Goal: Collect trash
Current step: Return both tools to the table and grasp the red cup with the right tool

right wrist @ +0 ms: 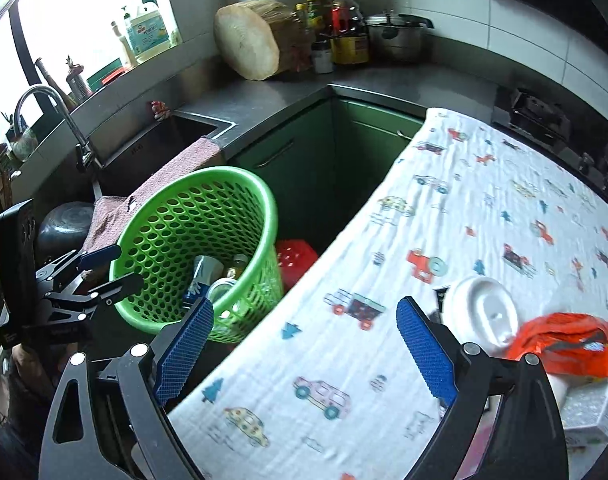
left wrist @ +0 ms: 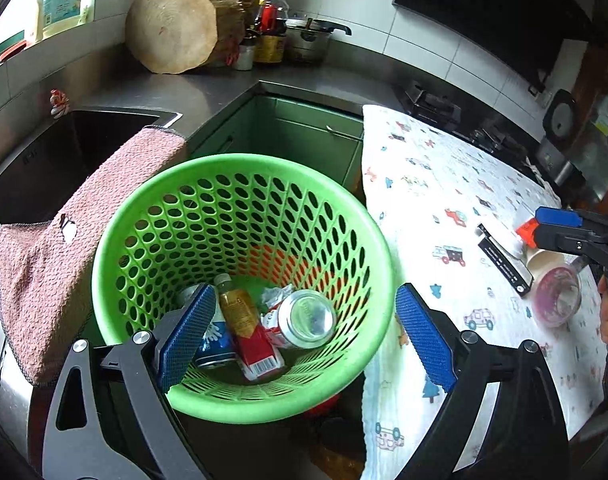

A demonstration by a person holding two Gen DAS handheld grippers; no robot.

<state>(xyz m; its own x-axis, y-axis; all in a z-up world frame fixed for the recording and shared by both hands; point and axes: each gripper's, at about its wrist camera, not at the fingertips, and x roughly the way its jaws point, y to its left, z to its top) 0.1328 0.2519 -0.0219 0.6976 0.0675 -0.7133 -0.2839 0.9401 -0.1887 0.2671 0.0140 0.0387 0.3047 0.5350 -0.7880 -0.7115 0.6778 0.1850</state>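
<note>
**Both grippers empty, trash split between basket and table**

Left gripper point(left wrist: 304, 336) jaws wide apart, hovering over the green perforated plastic basket point(left wrist: 240, 168). Inside: silver drink can point(left wrist: 307, 318), amber bottle with red barcode label point(left wrist: 246, 320), crumpled paper; text unreadable. Right gripper point(right wrist: 305, 354) jaws spread, nothing between, above the vehicle-print cloth table point(right wrist: 443, 200). White cup lid point(right wrist: 483, 312) and orange wrapper point(right wrist: 567, 344) near table's right edge, partly hidden behind right finger.

Printed cloth point(right wrist: 443, 240) covers the table, bearing a lidded cup point(right wrist: 483, 316).
</note>
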